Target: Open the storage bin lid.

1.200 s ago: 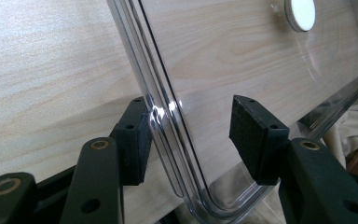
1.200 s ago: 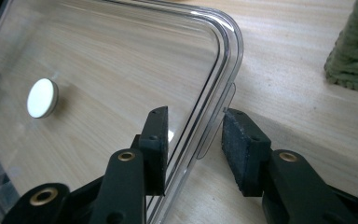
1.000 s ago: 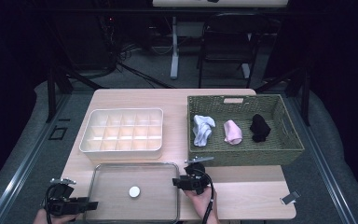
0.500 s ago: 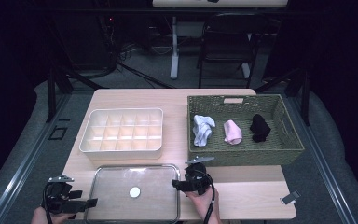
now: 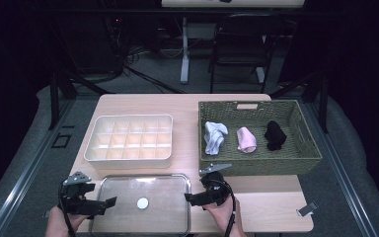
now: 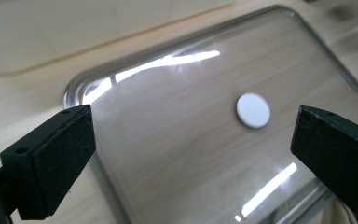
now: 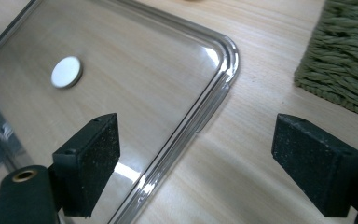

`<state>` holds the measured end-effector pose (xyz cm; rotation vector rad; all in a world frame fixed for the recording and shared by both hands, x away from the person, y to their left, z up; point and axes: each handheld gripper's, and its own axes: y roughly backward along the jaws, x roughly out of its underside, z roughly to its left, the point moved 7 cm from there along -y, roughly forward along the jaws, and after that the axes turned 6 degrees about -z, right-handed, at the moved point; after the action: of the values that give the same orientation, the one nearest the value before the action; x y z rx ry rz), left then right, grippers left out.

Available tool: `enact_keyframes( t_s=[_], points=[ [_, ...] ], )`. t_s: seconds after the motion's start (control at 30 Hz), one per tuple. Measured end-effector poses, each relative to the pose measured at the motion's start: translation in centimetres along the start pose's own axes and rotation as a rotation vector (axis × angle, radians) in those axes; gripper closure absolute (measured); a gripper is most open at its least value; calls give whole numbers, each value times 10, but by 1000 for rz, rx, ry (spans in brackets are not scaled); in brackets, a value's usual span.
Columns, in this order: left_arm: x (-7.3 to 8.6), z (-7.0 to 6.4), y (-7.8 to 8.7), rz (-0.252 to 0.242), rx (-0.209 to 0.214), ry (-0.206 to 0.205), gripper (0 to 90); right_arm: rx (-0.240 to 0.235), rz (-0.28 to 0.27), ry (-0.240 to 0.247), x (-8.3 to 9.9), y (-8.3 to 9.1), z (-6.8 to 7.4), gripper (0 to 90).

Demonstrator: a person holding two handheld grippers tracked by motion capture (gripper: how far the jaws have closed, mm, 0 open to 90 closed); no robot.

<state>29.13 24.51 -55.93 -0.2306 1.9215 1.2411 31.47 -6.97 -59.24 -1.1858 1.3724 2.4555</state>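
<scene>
A clear rectangular lid (image 5: 163, 192) with a white round disc (image 5: 142, 203) at its centre lies flat at the table's front. My left gripper (image 5: 107, 203) is at its left end, open, and the lid's left rim (image 6: 81, 93) runs between the wide-spread jaws of the left gripper (image 6: 191, 154); the disc (image 6: 253, 110) lies beyond. My right gripper (image 5: 190, 199) is at the lid's right end, also open. The lid's right corner rim (image 7: 214, 107) passes between the jaws of the right gripper (image 7: 203, 163). Neither touches the lid.
A white compartment box (image 5: 128, 157) stands behind the lid. To the right is a green woven basket (image 5: 256, 165) holding a white sock (image 5: 214, 137), a pink sock (image 5: 246, 139) and a black sock (image 5: 275, 135). A small metal clip (image 5: 307, 208) lies at front right.
My left gripper has shifted a little forward and right, closer to the lid's left rim. The right gripper and the lid have barely moved.
</scene>
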Motion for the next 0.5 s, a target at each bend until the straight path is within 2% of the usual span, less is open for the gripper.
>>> enact_keyframes(
  t_s=[0.07,0.1,0.13,0.2,0.23,0.33,0.37,0.5],
  points=[
    [-2,-1,-4,-1,-9,-8,0,-10,1,7,0,1,1,136],
    [-4,-3,-7,2,-6,-15,0,-12,10,37,-1,3,0,110],
    [-7,-6,-14,0,-7,-28,0,-21,11,42,-1,4,0,90],
    [-9,-8,-16,5,-3,-40,0,-26,23,50,-1,5,-1,71],
    [-12,-12,-21,2,-5,-55,0,-27,27,67,0,7,-1,41],
    [-15,-17,-25,-7,-3,-69,0,-31,11,86,-1,14,0,21],
    [-17,-20,-28,-8,-3,-87,0,-24,11,89,-1,16,-1,9],
    [-19,-25,-33,-4,15,-100,0,-36,8,83,0,21,-6,0]
  ],
)
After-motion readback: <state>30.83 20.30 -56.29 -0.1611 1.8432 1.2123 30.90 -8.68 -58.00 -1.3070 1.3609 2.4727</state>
